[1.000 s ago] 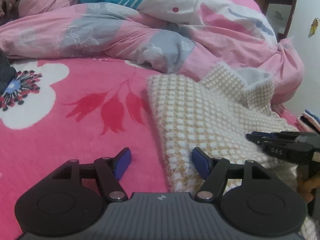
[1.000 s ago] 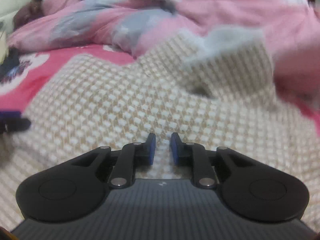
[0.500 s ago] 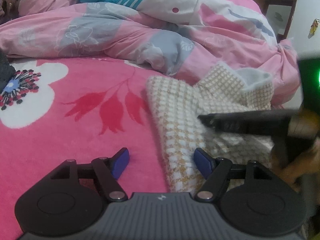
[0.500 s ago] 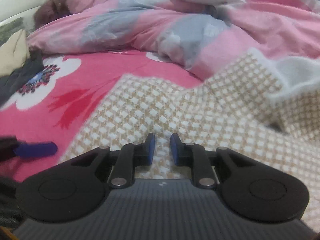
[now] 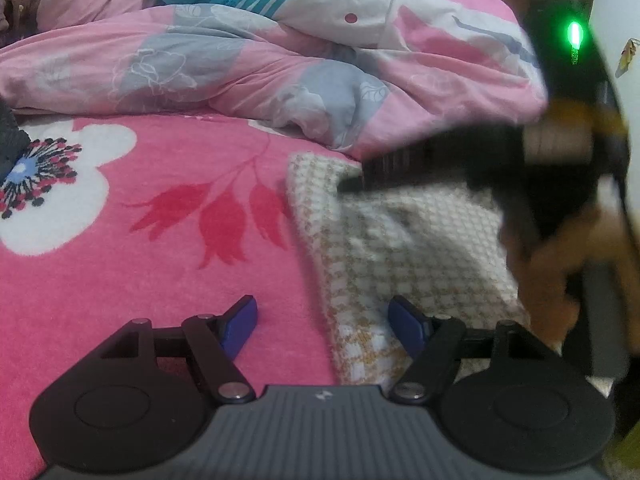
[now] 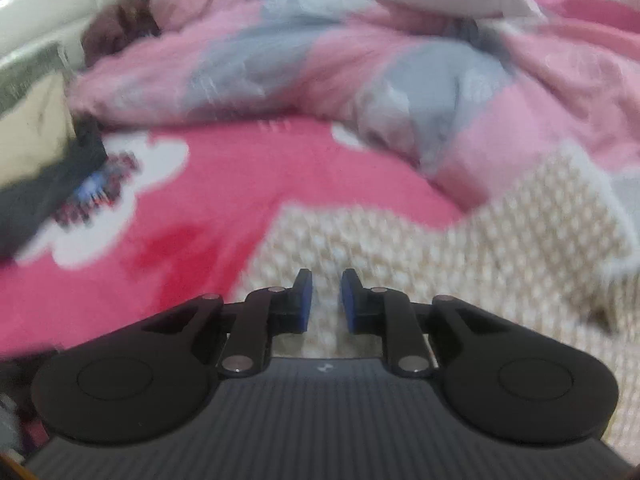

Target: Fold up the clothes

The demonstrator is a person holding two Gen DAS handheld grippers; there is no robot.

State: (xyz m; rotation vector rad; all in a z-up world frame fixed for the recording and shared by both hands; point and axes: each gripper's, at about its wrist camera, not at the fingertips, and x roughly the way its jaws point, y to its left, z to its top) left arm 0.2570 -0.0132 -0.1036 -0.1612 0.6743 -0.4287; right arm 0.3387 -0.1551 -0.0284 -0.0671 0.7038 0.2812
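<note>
A cream-and-tan checked knit garment (image 5: 400,248) lies on the pink bed; in the right wrist view the garment (image 6: 460,256) fills the lower right. My left gripper (image 5: 322,308) is open and low, straddling the garment's left edge, with one finger on the bed cover and the other over the knit. My right gripper (image 6: 326,280) has its jaws nearly together with knit between them. In the left wrist view the right gripper (image 5: 352,184) is a blurred dark bar over the garment's far corner, with fabric drawn up under it. A hand (image 5: 552,280) holds it.
The pink floral bed cover (image 5: 160,260) stretches to the left. A heaped pink, grey and white duvet (image 5: 240,68) runs along the back. Dark and beige clothes (image 6: 36,200) lie at the far left edge of the bed.
The right gripper has risen and swept leftward across the garment, carrying fabric over; the raised collar flap is now hidden. The left gripper has barely moved and stays open.
</note>
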